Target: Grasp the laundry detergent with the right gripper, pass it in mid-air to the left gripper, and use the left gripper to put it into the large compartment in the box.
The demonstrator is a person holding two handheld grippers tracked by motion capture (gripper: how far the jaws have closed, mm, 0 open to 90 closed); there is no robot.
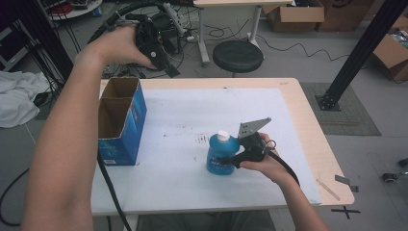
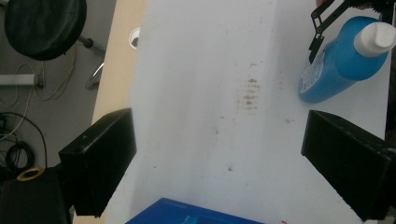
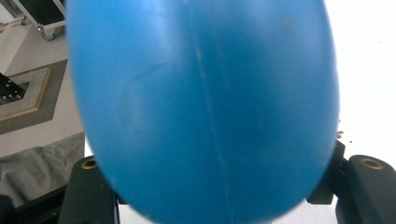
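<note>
My right gripper (image 1: 230,160) is clamped around the blue bottle (image 1: 220,155) standing on the white mat (image 1: 192,120) just right of centre, nothing crowding it, while at nine o'clock sits the open blue carton (image 1: 120,120) and, beyond at eleven o'clock, my left gripper (image 1: 161,60) hangs raised, jaws spread wide, empty.

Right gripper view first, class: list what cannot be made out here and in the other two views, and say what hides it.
- Right gripper view: the blue bottle fills the frame and hides the fingers' tips.
- High view: the bottle's label is too small to read; the blue box walls hide its floor.
- Left gripper view: the bottom edge cuts off the box.
</note>
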